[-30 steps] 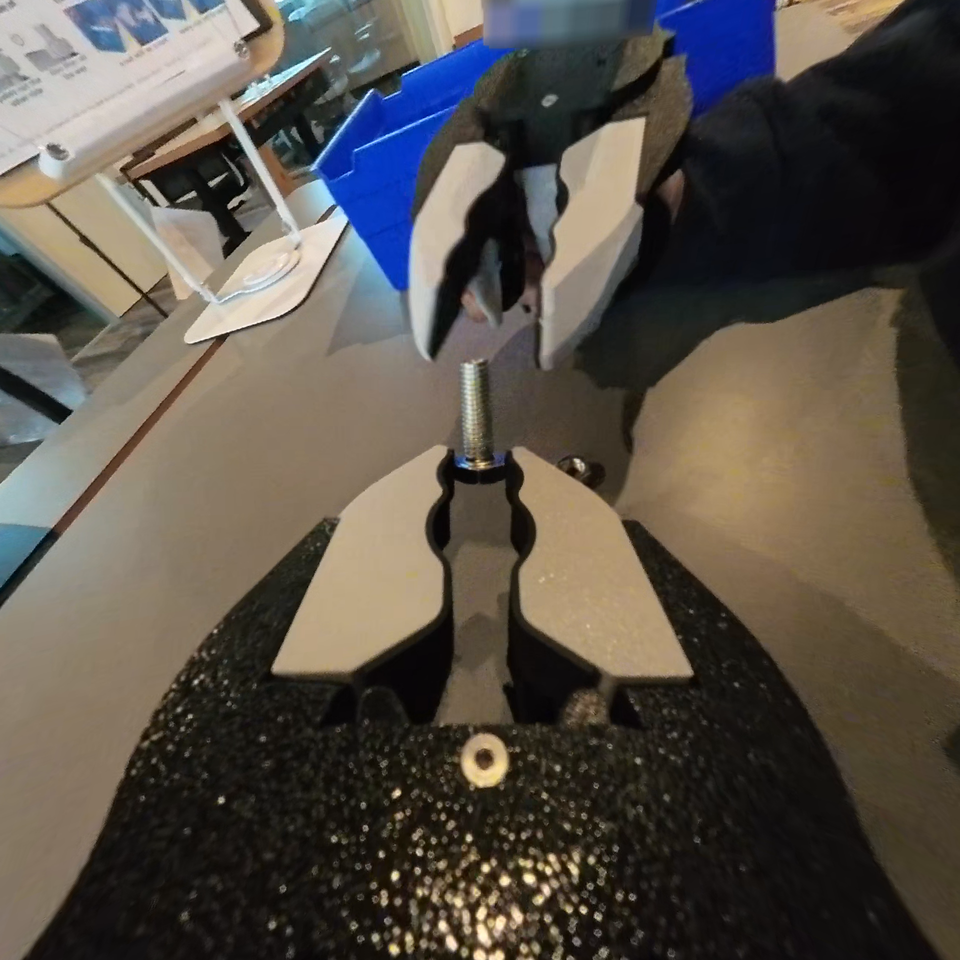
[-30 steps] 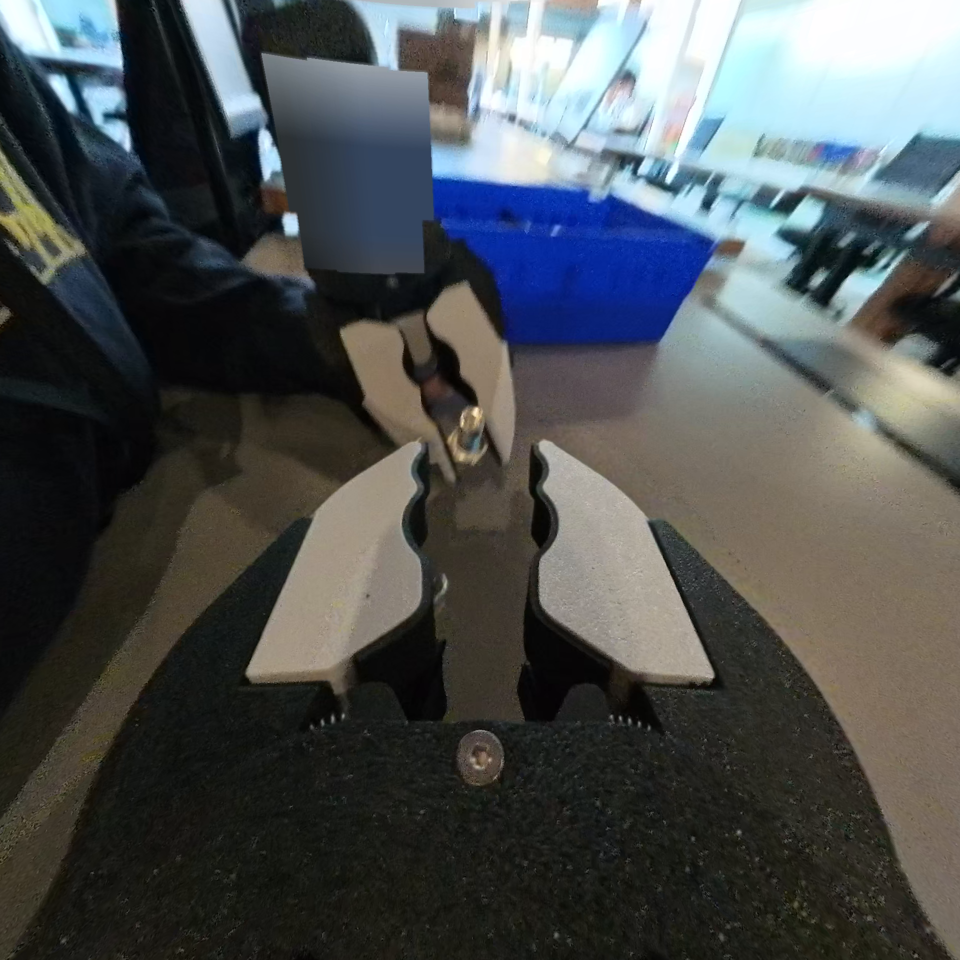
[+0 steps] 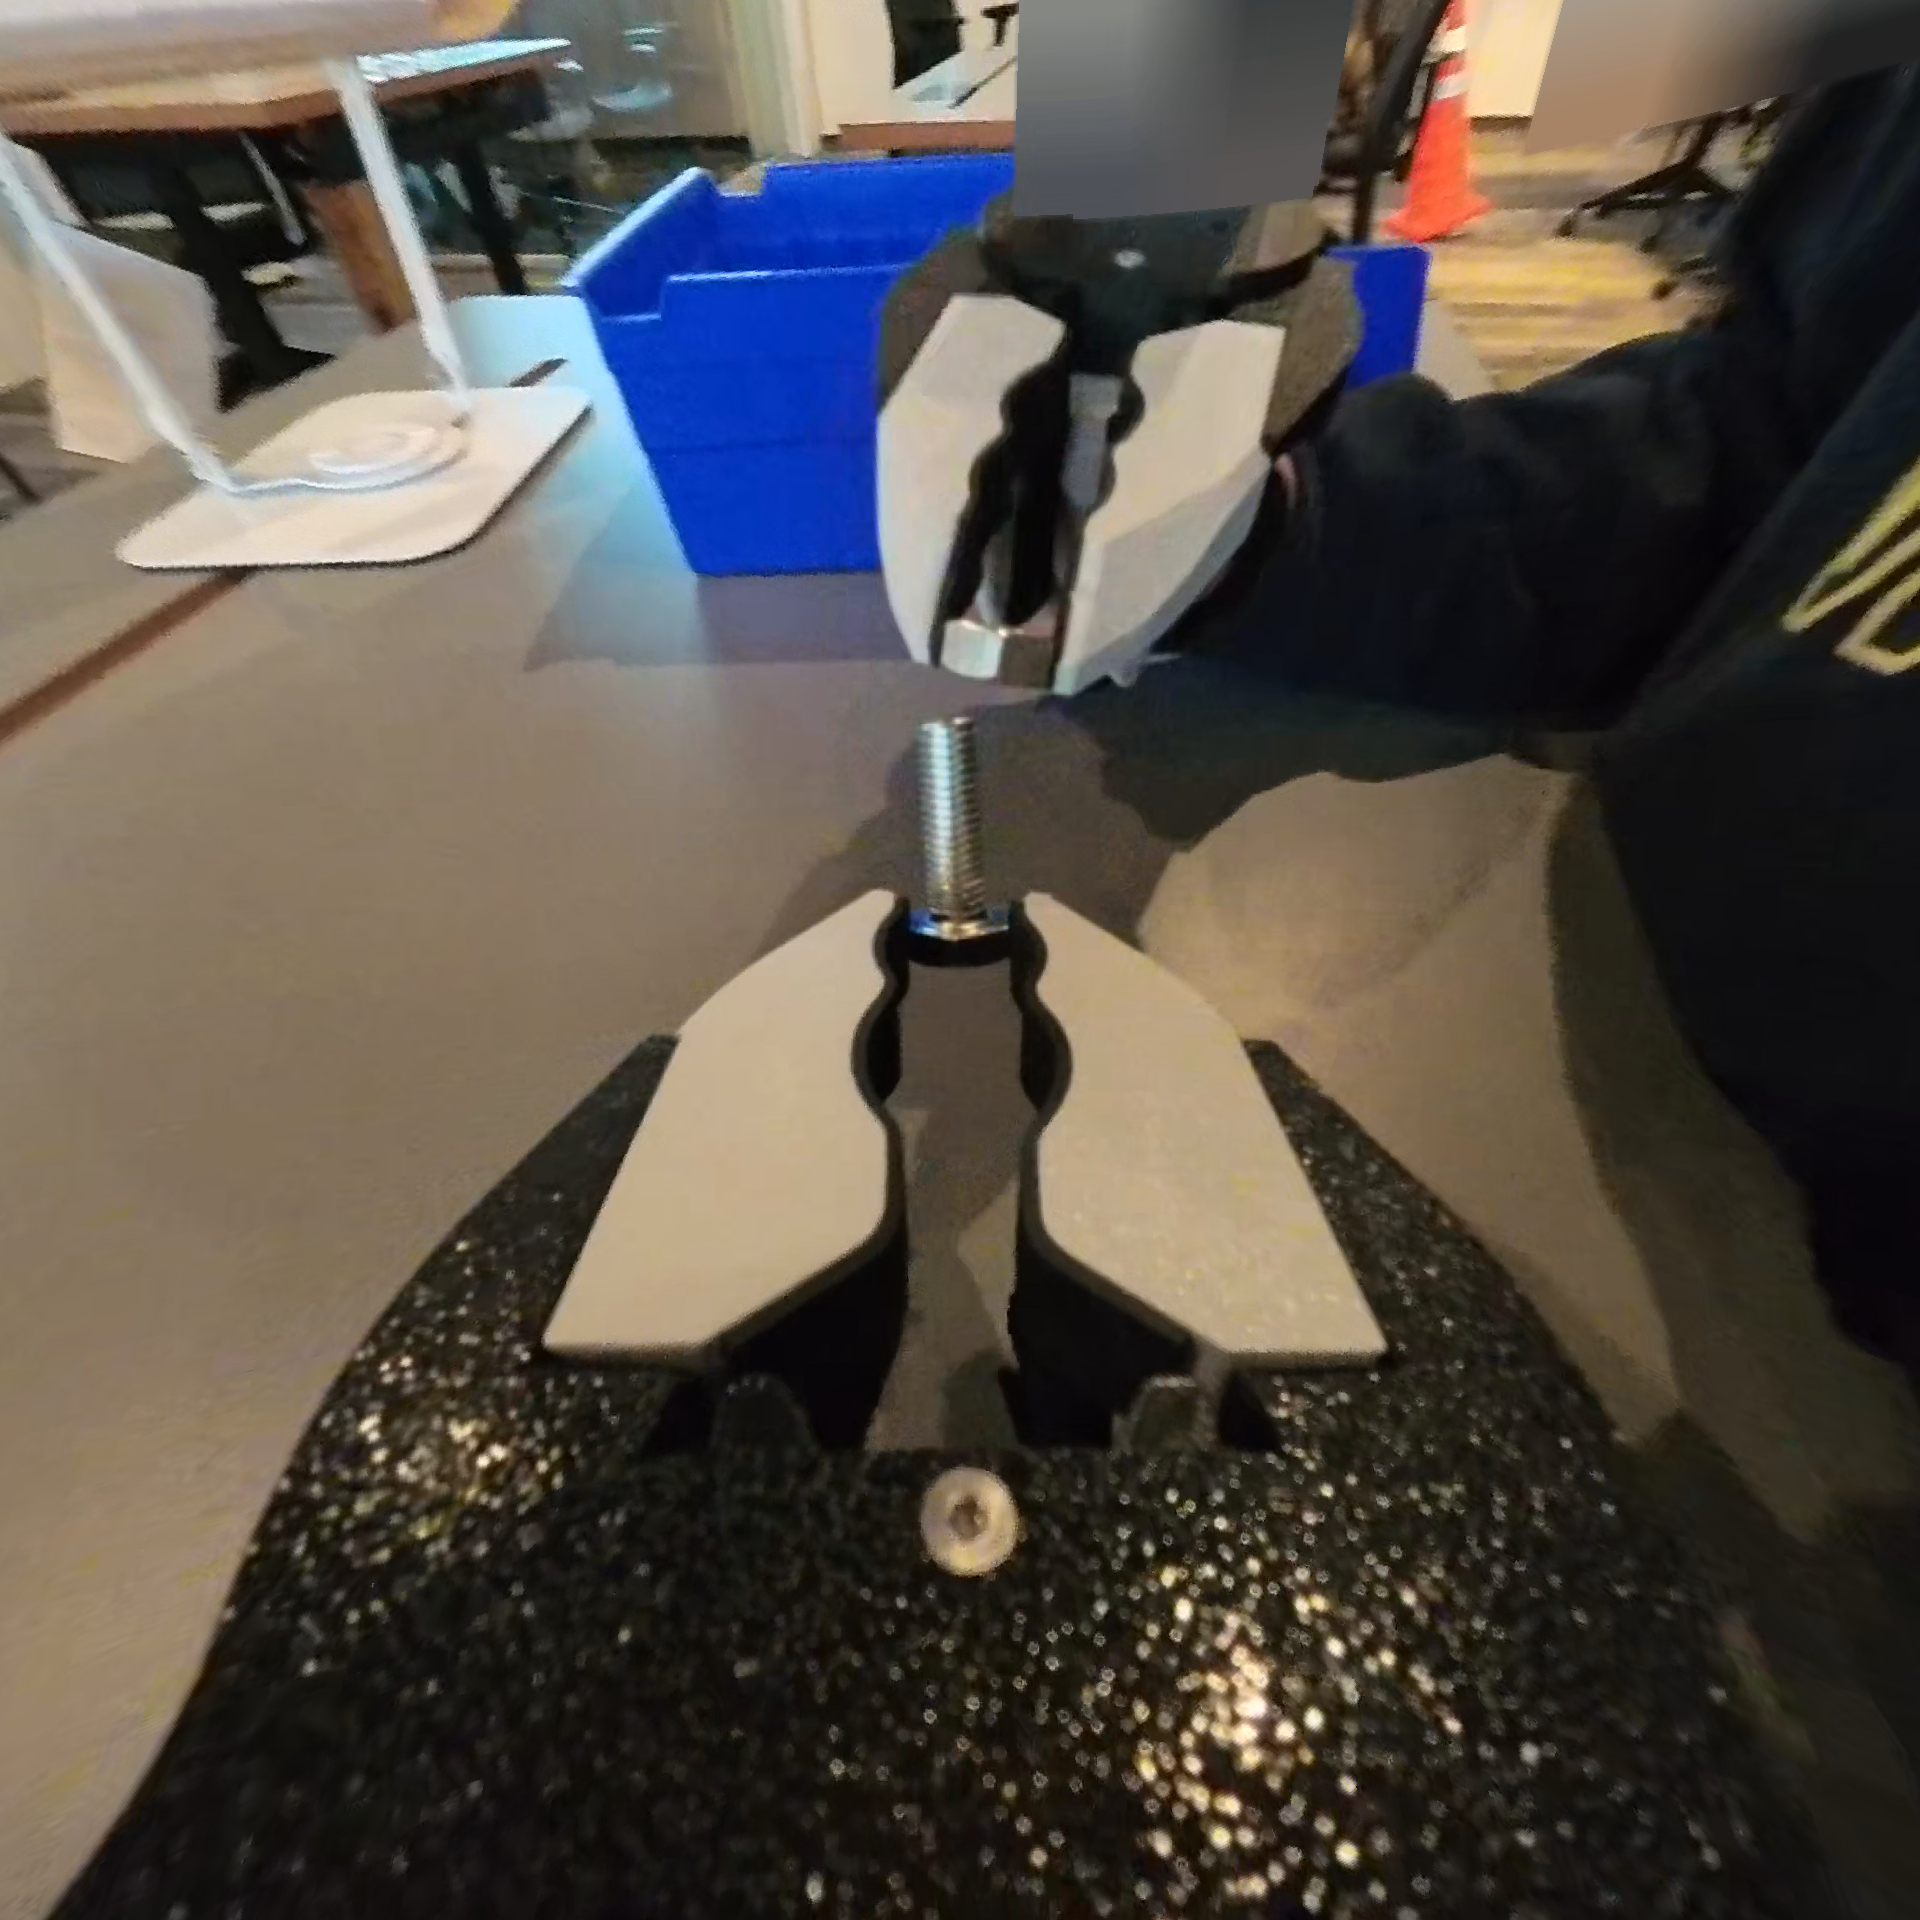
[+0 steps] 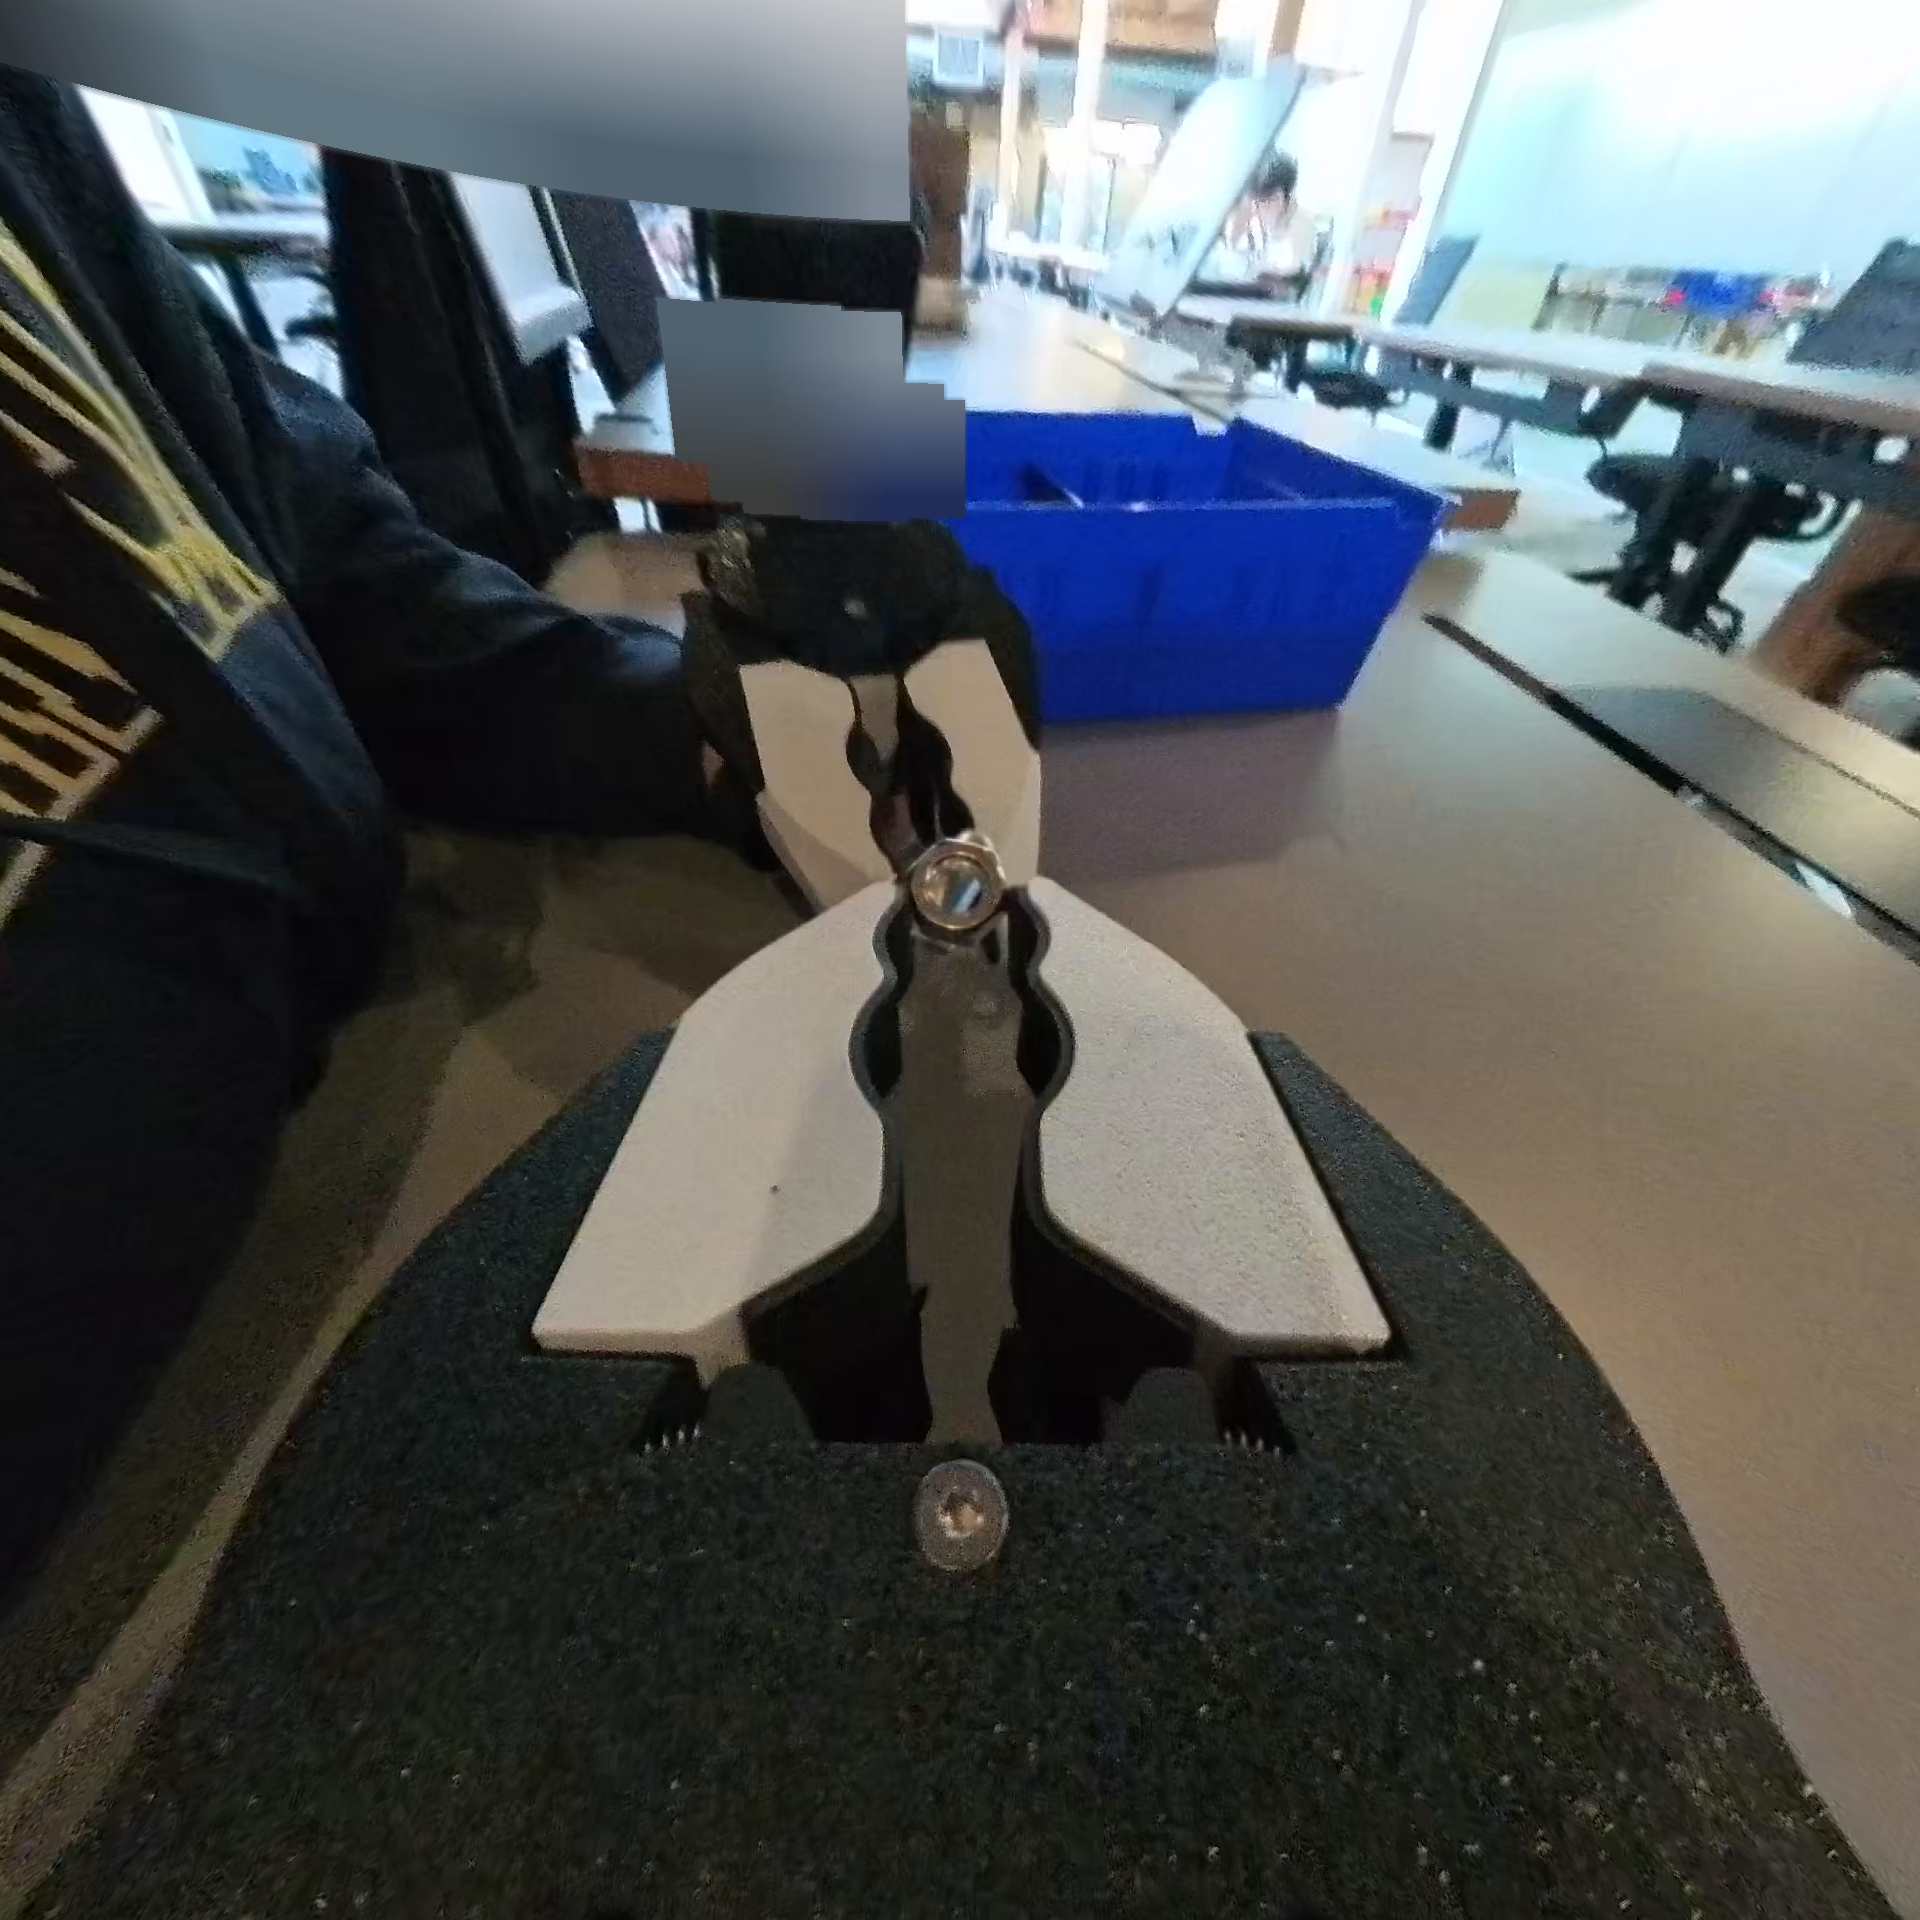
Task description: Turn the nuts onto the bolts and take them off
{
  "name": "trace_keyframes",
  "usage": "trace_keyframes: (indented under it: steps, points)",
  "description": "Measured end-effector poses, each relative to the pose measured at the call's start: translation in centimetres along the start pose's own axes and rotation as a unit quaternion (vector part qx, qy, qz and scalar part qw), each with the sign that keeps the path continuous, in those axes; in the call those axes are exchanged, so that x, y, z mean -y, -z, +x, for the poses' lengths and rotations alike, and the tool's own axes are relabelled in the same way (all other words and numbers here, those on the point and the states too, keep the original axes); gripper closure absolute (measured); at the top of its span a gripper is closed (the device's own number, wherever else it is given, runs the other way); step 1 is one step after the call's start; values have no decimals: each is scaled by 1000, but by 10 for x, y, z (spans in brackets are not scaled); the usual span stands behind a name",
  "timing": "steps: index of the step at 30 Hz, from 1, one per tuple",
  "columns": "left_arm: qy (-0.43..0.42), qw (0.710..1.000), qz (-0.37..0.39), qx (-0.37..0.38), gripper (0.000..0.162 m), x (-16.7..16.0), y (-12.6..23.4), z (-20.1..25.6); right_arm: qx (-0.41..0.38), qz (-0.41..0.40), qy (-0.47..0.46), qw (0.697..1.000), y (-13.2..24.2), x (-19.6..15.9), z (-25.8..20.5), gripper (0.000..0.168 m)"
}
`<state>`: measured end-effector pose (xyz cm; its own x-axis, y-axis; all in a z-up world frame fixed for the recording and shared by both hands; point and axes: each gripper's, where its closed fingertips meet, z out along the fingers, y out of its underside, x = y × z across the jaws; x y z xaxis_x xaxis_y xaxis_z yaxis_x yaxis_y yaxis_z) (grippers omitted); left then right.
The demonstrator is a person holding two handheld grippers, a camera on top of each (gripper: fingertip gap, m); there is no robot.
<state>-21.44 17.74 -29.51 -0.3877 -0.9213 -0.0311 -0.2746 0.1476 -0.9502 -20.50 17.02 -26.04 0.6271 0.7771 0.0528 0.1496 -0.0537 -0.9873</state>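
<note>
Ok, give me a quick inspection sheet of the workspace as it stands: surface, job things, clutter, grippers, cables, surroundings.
Surface: grey table, bare around the work.
Job's things: bolt upright, threads up, head clamped; nut just above its tip, not yet on.
Clutter: blue bin behind the work; white stand base to the far left.
Grippers: left gripper shut on the bolt head; right gripper shut on the nut.
Cables: nothing seen.
Surroundings: person's dark sleeve at right; desks, chairs and an orange cone beyond.
</note>
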Motion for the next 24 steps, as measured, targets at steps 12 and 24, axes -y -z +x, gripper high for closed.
trace_keyframes:
  steps: [12, 24]
  points:
    - [23, 991, 13, -134, 144, 5, 1, 36, 99, 19, -22, 995, -4, 5, -29, 151]
    - [18, 999, -19, -39, 144, -3, -5, 14, 46, -17, -80, 996, -9, -3, -11, 151]
